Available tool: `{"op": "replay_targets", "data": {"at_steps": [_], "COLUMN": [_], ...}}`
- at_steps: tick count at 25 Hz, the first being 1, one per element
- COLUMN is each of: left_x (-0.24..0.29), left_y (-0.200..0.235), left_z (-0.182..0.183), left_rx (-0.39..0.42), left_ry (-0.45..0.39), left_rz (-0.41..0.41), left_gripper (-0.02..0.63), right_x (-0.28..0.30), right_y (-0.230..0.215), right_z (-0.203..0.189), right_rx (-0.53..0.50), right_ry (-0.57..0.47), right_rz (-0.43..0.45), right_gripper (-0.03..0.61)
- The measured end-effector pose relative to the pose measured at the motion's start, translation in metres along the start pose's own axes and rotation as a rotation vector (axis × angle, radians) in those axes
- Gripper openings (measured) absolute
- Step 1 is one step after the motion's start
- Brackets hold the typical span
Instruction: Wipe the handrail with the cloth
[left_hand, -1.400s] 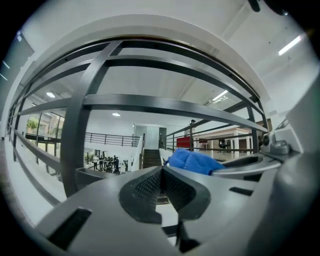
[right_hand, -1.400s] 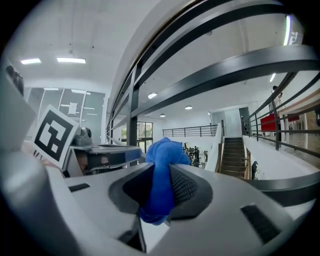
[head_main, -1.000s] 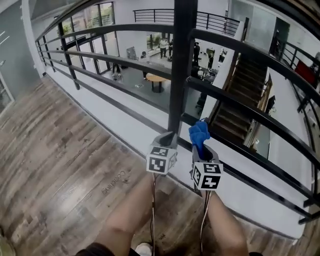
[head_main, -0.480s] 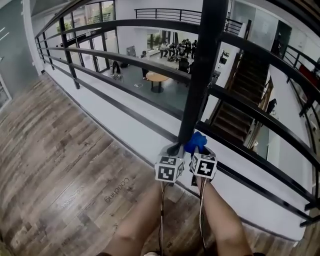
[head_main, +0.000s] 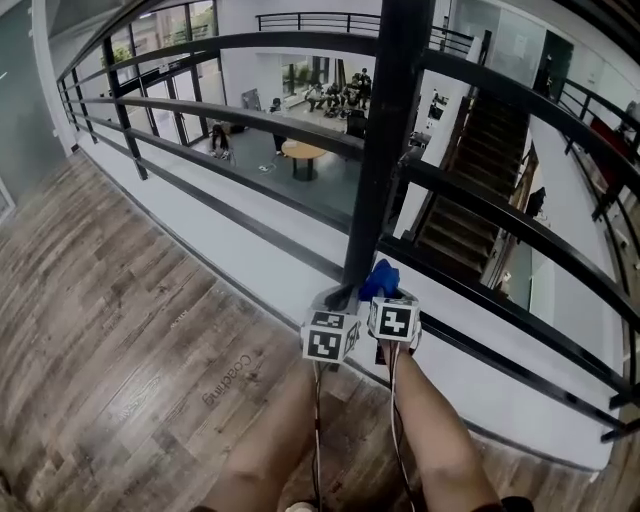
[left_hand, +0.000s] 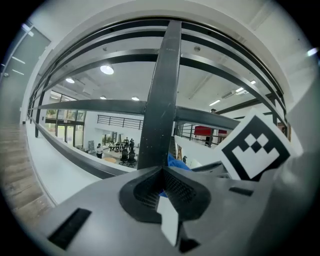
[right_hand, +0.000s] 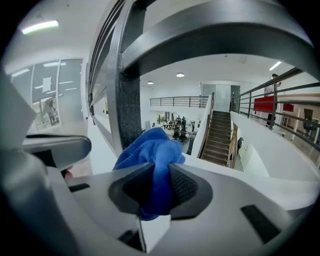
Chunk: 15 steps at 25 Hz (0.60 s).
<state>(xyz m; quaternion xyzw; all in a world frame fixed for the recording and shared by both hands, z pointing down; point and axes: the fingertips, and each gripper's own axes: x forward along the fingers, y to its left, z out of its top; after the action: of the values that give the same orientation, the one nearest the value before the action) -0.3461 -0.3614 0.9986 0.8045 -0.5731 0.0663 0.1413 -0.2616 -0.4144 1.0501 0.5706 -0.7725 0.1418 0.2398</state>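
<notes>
Right gripper (right_hand: 159, 186) jaws clamp the blue cloth (right_hand: 150, 150). Left gripper (left_hand: 162, 186) jaws pressed together, empty. Both sit side by side, low, near the handrail post (head_main: 375, 180).

Near me on the left lies grey-brown wood plank floor (head_main: 130, 330), and far below I see a round table (head_main: 302, 151), seated people (head_main: 345, 92) beyond it — and, to the right, a dark staircase (head_main: 470, 215).

Blue cloth (head_main: 380, 277) at tip of right claw (head_main: 388, 293), beside handrail post (head_main: 386, 150), left claw (head_main: 340, 297) alongside
</notes>
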Motion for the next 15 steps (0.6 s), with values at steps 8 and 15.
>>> {"op": "replay_targets", "data": {"at_steps": [8,15], "left_x": [0.011,0.02], "left_y": [-0.04,-0.089], "left_z": [-0.016,-0.016], "left_rx": [-0.051,0.031], "left_ry": [0.047,0.075], "left_rz": [-0.053,-0.088], "left_gripper": [0.005,0.005], "right_x": [-0.026,-0.058], "right_y": [-0.039,-0.103], "right_z": [-0.016,-0.043], "right_rx": [0.046,0.066], "right_ry": [-0.012,0.019], "right_rz": [-0.017,-0.081], "right_gripper": [0.092,0.092]}}
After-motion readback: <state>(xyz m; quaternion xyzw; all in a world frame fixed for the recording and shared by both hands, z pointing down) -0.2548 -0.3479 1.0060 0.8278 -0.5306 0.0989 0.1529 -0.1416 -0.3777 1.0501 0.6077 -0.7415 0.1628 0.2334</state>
